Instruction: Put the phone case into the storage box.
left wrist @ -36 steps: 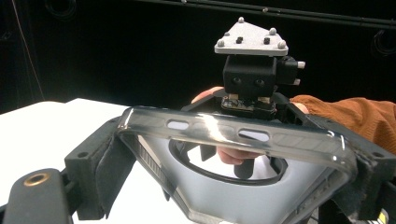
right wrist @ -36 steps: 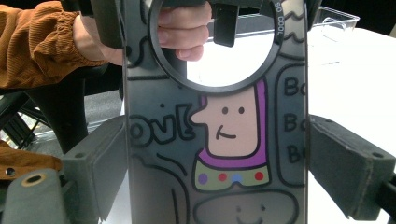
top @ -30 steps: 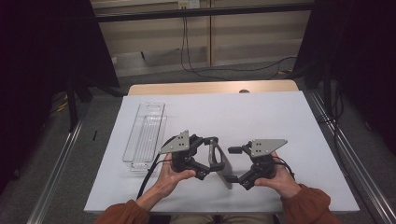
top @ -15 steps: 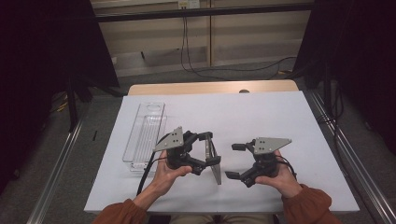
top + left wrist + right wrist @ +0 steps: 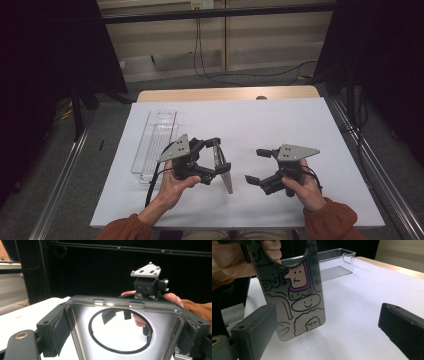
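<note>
On the white table [image 5: 250, 125], a clear plastic tray [image 5: 155, 142] lies toward the left side, well apart from the right gripper. Near the table's front centre, the left gripper [image 5: 220, 155] is clamped on the two long edges of a phone case [image 5: 125, 330], which stands on edge, lifted off the surface; its cartoon-printed face [image 5: 297, 292] is turned toward the right gripper [image 5: 259, 166]. That gripper's jaws stand wide apart, holding nothing, just beside the case.
</note>
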`<state>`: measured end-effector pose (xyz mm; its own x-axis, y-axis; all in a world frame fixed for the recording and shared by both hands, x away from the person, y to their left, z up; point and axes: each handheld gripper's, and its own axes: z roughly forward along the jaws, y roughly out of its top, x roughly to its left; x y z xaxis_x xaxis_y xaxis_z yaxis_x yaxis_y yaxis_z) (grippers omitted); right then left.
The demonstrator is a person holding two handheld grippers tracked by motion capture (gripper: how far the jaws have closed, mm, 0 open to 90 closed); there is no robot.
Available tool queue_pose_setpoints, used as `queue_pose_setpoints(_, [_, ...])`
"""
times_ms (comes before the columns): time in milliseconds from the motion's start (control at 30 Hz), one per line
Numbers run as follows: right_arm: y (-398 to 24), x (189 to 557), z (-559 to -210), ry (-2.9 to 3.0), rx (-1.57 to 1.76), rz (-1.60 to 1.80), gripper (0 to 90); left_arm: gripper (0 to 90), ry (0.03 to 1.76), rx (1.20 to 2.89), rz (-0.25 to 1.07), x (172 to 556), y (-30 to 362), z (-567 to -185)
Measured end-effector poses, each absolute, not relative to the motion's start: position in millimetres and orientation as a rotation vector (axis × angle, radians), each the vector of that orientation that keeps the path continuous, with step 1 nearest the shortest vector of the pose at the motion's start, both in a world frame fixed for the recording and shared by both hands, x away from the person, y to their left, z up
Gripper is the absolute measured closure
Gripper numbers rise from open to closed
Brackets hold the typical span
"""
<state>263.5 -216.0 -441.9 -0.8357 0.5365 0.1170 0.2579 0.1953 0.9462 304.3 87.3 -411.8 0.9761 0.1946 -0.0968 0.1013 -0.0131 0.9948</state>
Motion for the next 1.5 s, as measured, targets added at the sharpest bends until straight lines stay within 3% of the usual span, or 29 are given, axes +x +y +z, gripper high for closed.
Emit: queue_pose_setpoints(1500, [-272,233,-455,1.885,1.076,1.524,0.6,13.5,0.510,1.564,0.315,303,134,-400])
